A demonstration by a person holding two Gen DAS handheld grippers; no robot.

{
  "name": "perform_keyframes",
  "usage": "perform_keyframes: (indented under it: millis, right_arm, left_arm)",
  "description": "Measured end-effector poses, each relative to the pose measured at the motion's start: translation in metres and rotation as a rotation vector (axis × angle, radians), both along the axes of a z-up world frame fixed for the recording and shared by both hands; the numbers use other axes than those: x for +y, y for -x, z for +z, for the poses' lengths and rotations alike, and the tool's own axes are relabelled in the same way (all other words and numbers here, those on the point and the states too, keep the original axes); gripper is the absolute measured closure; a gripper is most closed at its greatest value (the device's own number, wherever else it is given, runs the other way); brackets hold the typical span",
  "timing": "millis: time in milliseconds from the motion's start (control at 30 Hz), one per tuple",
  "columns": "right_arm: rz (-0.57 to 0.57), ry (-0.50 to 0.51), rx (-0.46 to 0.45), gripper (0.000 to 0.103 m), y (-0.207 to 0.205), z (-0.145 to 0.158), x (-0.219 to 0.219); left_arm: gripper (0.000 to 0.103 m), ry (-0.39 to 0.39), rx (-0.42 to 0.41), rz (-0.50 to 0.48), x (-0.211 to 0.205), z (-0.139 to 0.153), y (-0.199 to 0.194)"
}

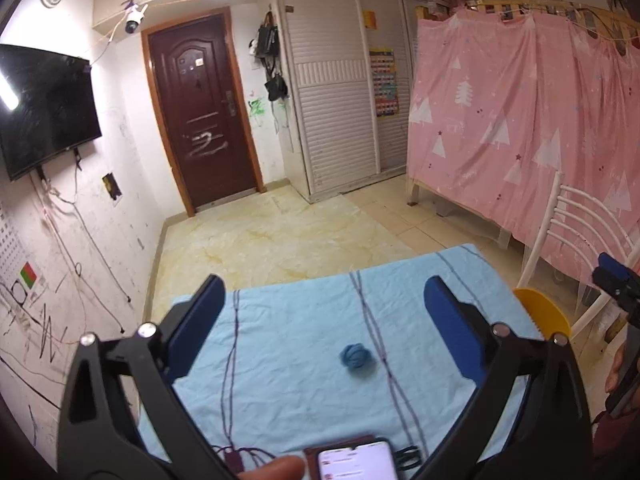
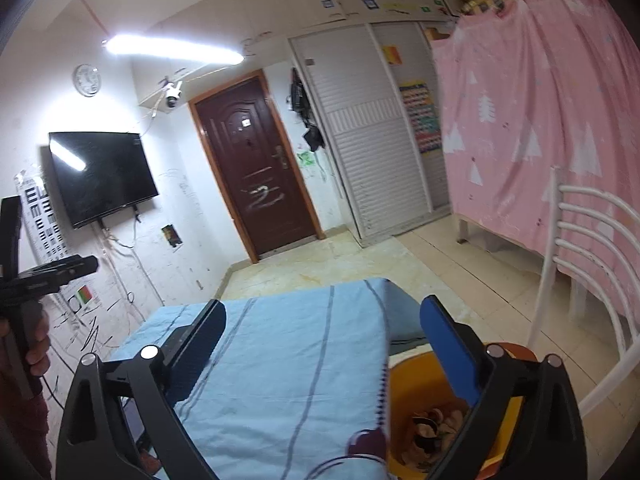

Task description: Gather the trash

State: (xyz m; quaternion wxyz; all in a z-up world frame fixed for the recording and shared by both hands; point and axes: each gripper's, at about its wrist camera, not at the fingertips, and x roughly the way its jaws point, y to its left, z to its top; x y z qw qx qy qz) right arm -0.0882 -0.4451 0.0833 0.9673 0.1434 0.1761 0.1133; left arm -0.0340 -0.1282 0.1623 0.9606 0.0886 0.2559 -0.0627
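A small crumpled blue wad (image 1: 357, 359) lies on the light blue striped tablecloth (image 1: 288, 344). My left gripper (image 1: 324, 300) is open and empty, held above the table with the wad between and just below its blue fingers. My right gripper (image 2: 322, 322) is open and empty, over the table's right edge. Below its right finger stands a yellow bin (image 2: 416, 396) holding crumpled scraps (image 2: 430, 426). The bin's rim also shows in the left wrist view (image 1: 542, 312). The right gripper shows at the right edge of the left wrist view (image 1: 616, 276).
A phone (image 1: 356, 464) lies at the table's near edge beside a thumb. A white metal chair (image 2: 580, 272) stands right of the bin. A pink curtain (image 1: 520, 120) hangs at right. Tiled floor, a brown door (image 1: 204, 112) and a wall television (image 1: 44, 108) lie beyond.
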Motion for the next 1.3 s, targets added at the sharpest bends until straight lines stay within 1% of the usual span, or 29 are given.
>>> perform_keyframes:
  millis: [33,167,300,367,500,600,700,767,867,967,1033,1200,1300]
  right_arm:
    - [0.007,0.005,-0.014,0.009,0.003,0.002,0.008]
    - [0.035,-0.005,-0.036,0.009,0.005,0.008,0.03]
    - [0.035,0.007,-0.045,0.009,0.001,0.009,0.051]
    - [0.046,0.01,-0.031,0.009,-0.006,0.007,0.062]
    - [0.04,0.03,-0.005,0.009,-0.021,0.001,0.083]
    - [0.052,0.052,0.015,0.009,-0.03,-0.005,0.099]
    - [0.059,0.08,0.01,0.009,-0.035,-0.01,0.116]
    - [0.058,0.084,0.001,0.009,-0.037,-0.012,0.123]
    - [0.05,0.083,-0.006,0.009,-0.041,-0.017,0.129]
    - [0.027,0.096,-0.012,0.009,-0.043,-0.022,0.135]
    - [0.007,0.097,-0.02,0.009,-0.042,-0.025,0.137]
    - [-0.002,0.097,-0.01,0.009,-0.047,-0.03,0.142]
    - [-0.002,0.098,-0.008,0.009,-0.051,-0.033,0.145]
  left_arm:
    - [0.007,0.006,0.001,0.01,0.009,-0.002,0.0]
    - [0.006,0.033,0.008,0.035,0.038,-0.012,0.0]
    - [0.006,0.065,-0.002,0.065,0.061,-0.025,0.001]
    - [0.006,0.081,-0.012,0.079,0.072,-0.032,0.001]
    - [0.006,0.11,-0.049,0.085,0.084,-0.04,0.003]
    - [0.006,0.133,-0.055,0.08,0.091,-0.049,0.004]
    - [0.006,0.164,-0.073,0.068,0.096,-0.056,0.008]
    - [0.006,0.175,-0.101,0.072,0.099,-0.059,0.01]
    - [0.006,0.191,-0.118,0.08,0.105,-0.067,0.008]
    - [0.006,0.179,-0.1,0.099,0.108,-0.077,0.002]
    - [0.006,0.189,-0.084,0.103,0.112,-0.083,-0.002]
    - [0.006,0.186,-0.067,0.136,0.12,-0.093,-0.006]
    - [0.006,0.18,-0.077,0.173,0.125,-0.097,-0.007]
